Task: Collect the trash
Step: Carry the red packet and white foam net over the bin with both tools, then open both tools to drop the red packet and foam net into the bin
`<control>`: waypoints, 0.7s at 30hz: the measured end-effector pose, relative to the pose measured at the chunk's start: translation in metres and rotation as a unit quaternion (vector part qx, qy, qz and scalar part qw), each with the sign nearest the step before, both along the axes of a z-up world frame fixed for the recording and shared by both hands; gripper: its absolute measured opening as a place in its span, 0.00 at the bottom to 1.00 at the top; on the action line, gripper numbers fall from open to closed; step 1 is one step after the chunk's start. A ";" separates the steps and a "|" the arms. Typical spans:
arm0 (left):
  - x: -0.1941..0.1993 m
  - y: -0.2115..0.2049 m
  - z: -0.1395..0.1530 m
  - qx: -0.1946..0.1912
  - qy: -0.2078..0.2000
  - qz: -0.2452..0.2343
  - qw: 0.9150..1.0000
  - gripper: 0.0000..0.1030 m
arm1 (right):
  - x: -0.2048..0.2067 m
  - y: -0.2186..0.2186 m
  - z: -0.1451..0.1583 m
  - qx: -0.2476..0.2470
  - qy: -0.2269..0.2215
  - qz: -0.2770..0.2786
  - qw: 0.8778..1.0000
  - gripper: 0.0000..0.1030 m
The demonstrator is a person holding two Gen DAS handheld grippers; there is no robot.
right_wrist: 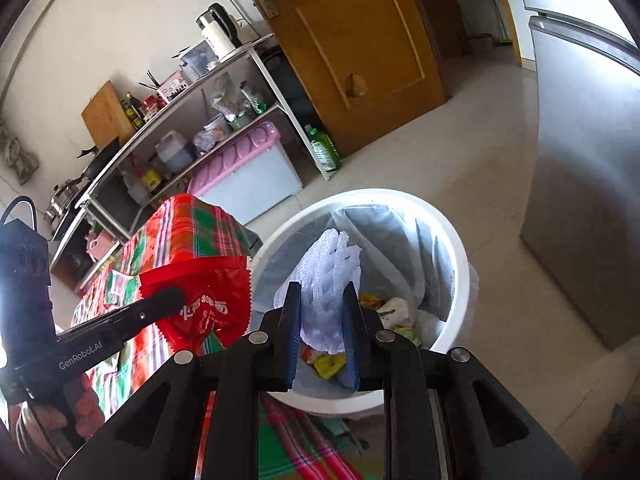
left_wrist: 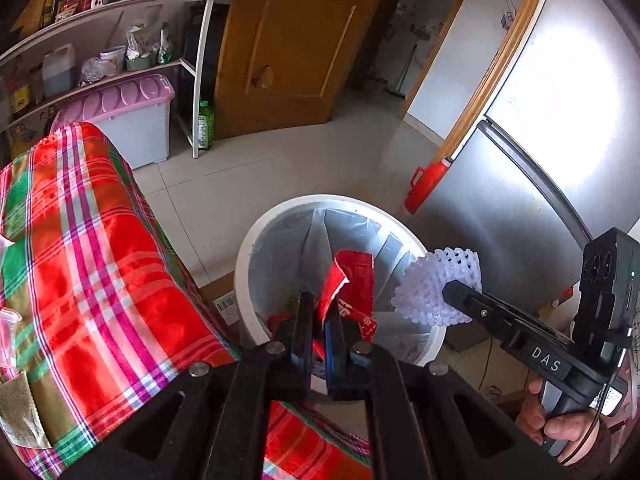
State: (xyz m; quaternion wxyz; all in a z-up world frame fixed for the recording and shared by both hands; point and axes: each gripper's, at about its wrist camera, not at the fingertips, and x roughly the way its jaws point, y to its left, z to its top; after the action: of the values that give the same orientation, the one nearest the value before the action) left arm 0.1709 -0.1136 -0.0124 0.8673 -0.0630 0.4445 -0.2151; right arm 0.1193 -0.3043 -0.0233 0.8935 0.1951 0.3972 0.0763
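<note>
Left wrist view shows, nearest the lens, the left gripper clamped tight on a torn red wrapper, its blue-padded jaws pinching the crumpled foil so that it stands up over the mouth of the bin. Just to the right, the right gripper has its jaws narrowed around a white foam fruit net, which bulges out above and below the pads. Both pieces hang over the white trash bin, lined with a pale plastic bag and holding colourful scraps at the bottom. Beside the bin on the left lies a table under a red, green and pink plaid cloth. Farther back stand a pink-lidded storage box, a white shelf rack, a wooden door and a silver refrigerator.
</note>
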 end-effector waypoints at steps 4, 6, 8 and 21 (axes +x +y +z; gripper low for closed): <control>0.008 -0.009 -0.010 0.004 0.011 -0.003 1.000 0.05 | 0.005 -0.006 -0.013 -0.013 0.012 -0.007 1.000 0.19; 0.011 -0.011 -0.014 0.008 0.017 -0.002 1.000 0.05 | 0.007 -0.008 -0.018 -0.018 0.018 -0.008 1.000 0.19; 0.014 -0.013 -0.018 0.016 0.019 -0.004 1.000 0.05 | 0.010 -0.010 -0.023 -0.021 0.022 -0.009 0.999 0.19; 0.017 -0.008 -0.023 0.013 0.030 0.006 0.999 0.29 | 0.012 -0.014 -0.034 -0.021 0.036 -0.023 0.999 0.47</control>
State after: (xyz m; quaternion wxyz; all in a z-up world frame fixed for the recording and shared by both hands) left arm 0.1877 -0.1219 -0.0354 0.8558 -0.0612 0.4723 -0.2018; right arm 0.1317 -0.3180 -0.0574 0.8840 0.1878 0.4261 0.0403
